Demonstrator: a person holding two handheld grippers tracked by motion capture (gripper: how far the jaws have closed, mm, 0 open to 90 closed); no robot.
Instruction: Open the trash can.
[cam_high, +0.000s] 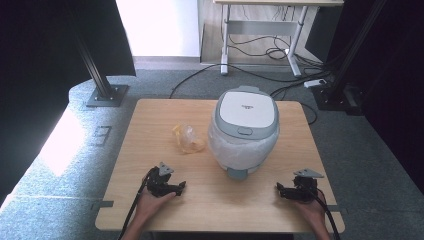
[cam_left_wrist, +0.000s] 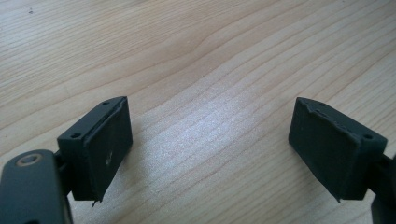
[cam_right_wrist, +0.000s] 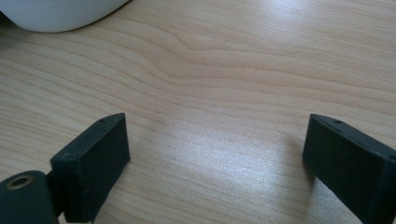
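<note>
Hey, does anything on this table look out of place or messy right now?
One thing: a crumpled yellowish plastic wrapper lies loose on the wooden table, just left of the rice cooker. The cooker stands upright, lid shut. Nothing looks spilled.

Both our hands rest low at the near edge, each holding an open gripper.

We hold the black two-jaw left gripper (cam_high: 179, 187) in our left hand (cam_high: 152, 200), whose forearm enters from the bottom edge at the left; its jaws point toward the middle and a thin black cable trails back along the wrist. In the left gripper view (cam_left_wrist: 210, 149) the two black pads (cam_left_wrist: 105, 149) stand wide apart with nothing between them. We hold the black two-jaw right gripper (cam_high: 279, 189) in our right hand (cam_high: 312, 210), jaws pointing inward as well, a grey three-cornered plate on top. In the right gripper view (cam_right_wrist: 217, 163) its jaws likewise stand wide apart, gripping nothing.
</note>
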